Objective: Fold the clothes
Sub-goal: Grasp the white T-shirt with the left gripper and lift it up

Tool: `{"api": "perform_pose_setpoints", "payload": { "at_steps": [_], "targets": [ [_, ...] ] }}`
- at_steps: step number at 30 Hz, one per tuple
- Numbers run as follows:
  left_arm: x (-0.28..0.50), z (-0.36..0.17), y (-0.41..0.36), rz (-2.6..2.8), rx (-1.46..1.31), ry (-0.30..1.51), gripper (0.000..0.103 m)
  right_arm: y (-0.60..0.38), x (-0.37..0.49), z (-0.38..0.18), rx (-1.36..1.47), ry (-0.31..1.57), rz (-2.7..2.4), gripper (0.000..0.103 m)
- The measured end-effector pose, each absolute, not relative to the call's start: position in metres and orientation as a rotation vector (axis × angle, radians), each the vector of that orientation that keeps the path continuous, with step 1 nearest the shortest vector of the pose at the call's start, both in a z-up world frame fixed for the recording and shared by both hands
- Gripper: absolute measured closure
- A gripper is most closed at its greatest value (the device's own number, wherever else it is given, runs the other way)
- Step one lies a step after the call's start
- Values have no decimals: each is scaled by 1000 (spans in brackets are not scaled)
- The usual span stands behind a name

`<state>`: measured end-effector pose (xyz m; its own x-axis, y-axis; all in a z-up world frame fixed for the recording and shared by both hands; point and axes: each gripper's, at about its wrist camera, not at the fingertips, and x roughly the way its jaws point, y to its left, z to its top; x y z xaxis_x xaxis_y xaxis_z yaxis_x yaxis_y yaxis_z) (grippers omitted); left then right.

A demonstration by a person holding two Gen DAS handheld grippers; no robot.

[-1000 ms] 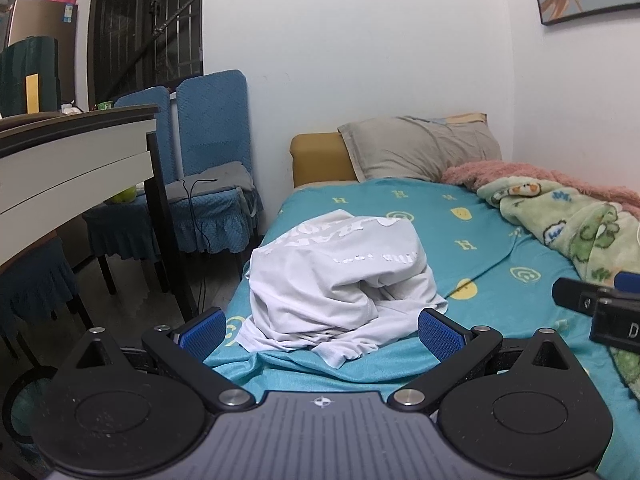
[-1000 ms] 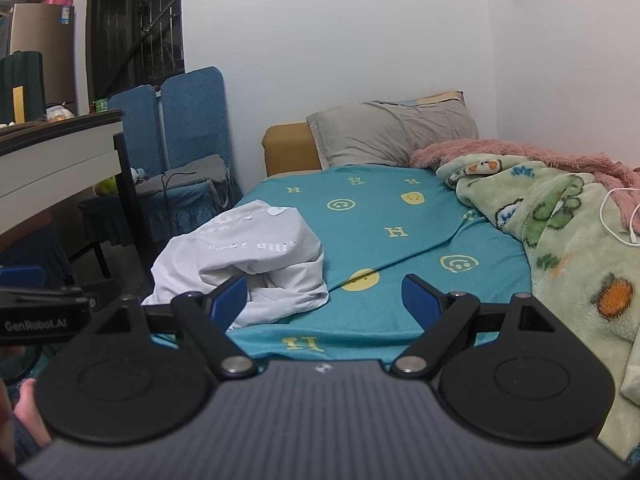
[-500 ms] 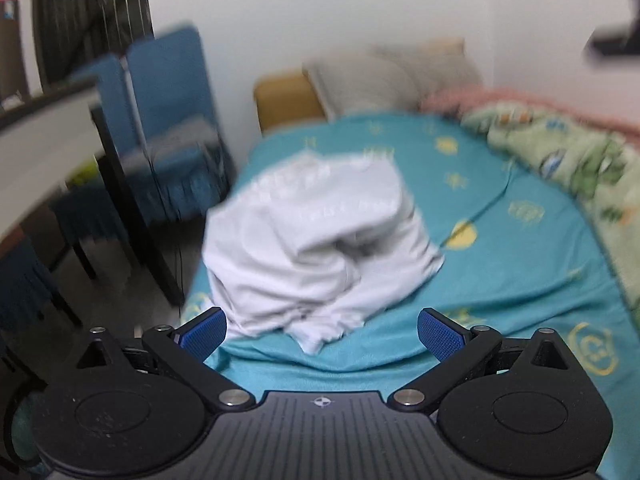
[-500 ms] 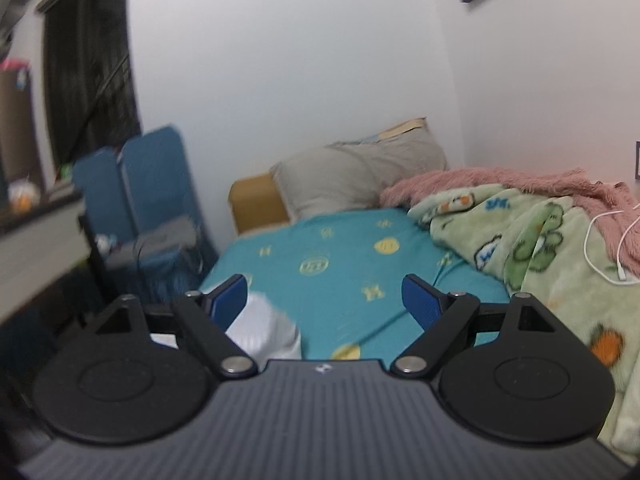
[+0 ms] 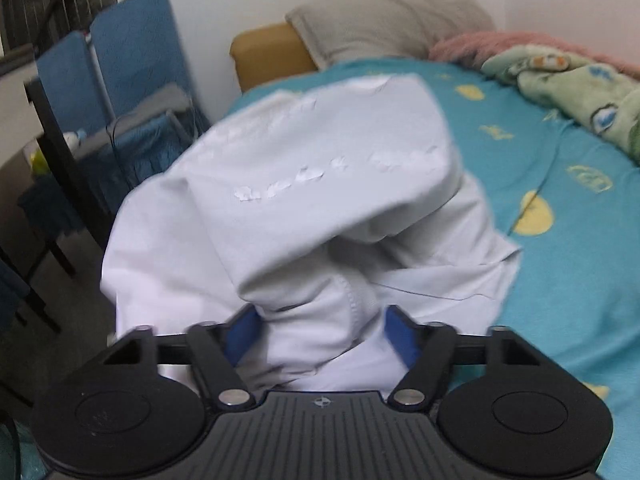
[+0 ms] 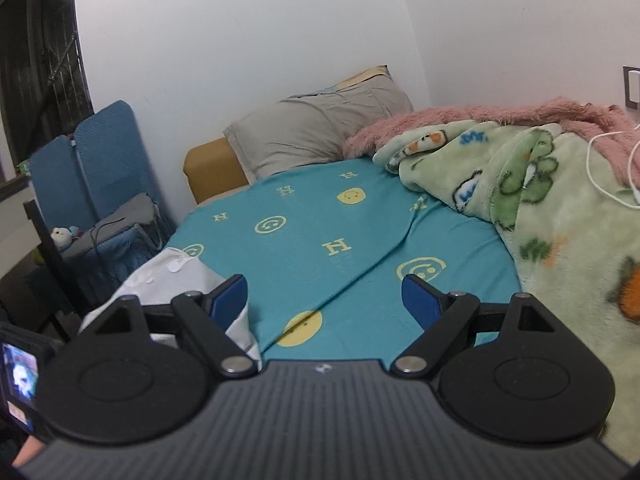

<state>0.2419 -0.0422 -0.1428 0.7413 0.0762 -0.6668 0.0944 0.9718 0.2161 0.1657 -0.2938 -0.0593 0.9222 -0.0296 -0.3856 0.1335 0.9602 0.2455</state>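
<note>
The left gripper [image 5: 322, 334] came down close to the white shirt [image 5: 304, 200]. Its jaws have been closing, with a fold of shirt between them.

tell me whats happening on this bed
A person is starting to fold a crumpled white shirt lying on the teal sheet. The left gripper has just been closing around a bunched fold at the near edge. The right gripper is open over bare sheet, holding nothing.
</note>
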Motion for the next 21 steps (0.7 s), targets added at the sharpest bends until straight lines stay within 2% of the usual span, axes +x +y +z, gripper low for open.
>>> {"api": "perform_pose_setpoints", "payload": {
  "at_steps": [1,2,3,10,21],
  "targets": [
    [242,-141,-40,-5,243,723,63,-293,171,-64,264,394,-87,17],
    [240,-133,-39,-7,229,699,78,-292,173,-68,259,400,-87,17],
    [238,-126,-37,-10,215,675,88,-291,175,-71,255,405,-85,17],
    [178,-45,-25,-98,109,432,94,-284,174,-77,219,383,-82,17],
    [72,48,27,-325,-146,141,95,-255,127,-47,116,218,-43,17]
  ]
}}
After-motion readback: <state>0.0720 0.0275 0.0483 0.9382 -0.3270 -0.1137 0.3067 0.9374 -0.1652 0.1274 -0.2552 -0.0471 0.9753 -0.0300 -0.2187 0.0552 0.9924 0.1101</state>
